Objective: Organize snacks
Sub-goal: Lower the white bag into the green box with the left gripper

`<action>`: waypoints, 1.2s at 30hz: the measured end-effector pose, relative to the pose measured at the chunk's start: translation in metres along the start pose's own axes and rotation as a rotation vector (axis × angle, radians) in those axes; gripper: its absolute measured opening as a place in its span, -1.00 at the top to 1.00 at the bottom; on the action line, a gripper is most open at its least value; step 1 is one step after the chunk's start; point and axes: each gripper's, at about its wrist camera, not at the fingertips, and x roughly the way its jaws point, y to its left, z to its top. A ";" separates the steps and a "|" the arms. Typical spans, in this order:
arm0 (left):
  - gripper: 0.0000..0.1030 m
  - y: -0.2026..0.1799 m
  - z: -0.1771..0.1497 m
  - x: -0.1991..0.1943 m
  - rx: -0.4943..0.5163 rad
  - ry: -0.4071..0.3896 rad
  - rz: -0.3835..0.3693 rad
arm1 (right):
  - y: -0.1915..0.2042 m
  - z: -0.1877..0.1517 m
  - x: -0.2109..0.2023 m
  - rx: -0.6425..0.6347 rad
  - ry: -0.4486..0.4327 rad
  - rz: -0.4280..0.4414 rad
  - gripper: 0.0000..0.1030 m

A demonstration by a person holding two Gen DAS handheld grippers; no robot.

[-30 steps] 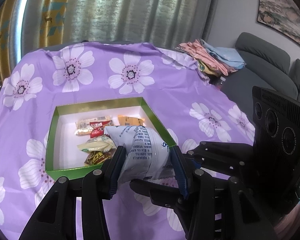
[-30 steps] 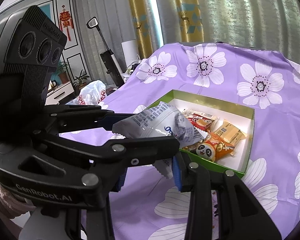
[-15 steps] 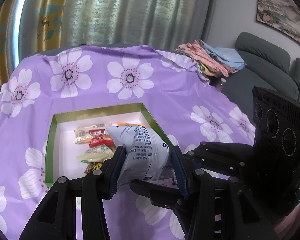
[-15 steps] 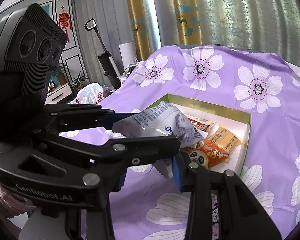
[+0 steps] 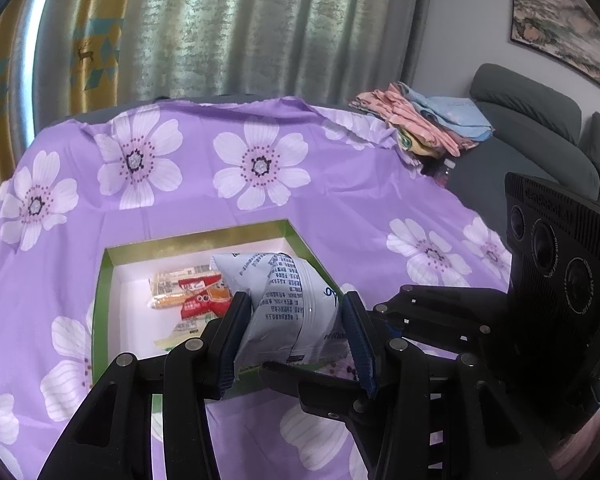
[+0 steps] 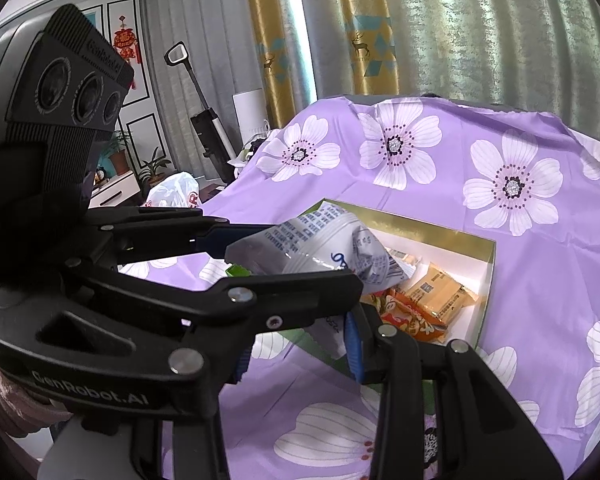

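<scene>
Closer now, the green box (image 5: pixel 100 292) fills more of my view. My left gripper (image 5: pixel 296 332) squeezes the white snack bag (image 5: pixel 288 304) above the box's near edge, pointing forward. My right gripper (image 6: pixel 296 354) reaches across below it; I can't tell its state.

A puffy white snack bag (image 5: pixel 288 308) with blue print hangs in my left claw (image 5: pixel 294 338), pinched at both sides, above the near edge of the green-rimmed box (image 5: pixel 100 292). Inside lie small packets (image 5: pixel 188 290), orange, red and tan.
</scene>
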 end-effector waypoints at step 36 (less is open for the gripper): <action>0.08 0.018 0.013 0.036 -0.018 0.017 -0.010 | -0.029 0.012 0.032 0.012 0.022 -0.021 0.25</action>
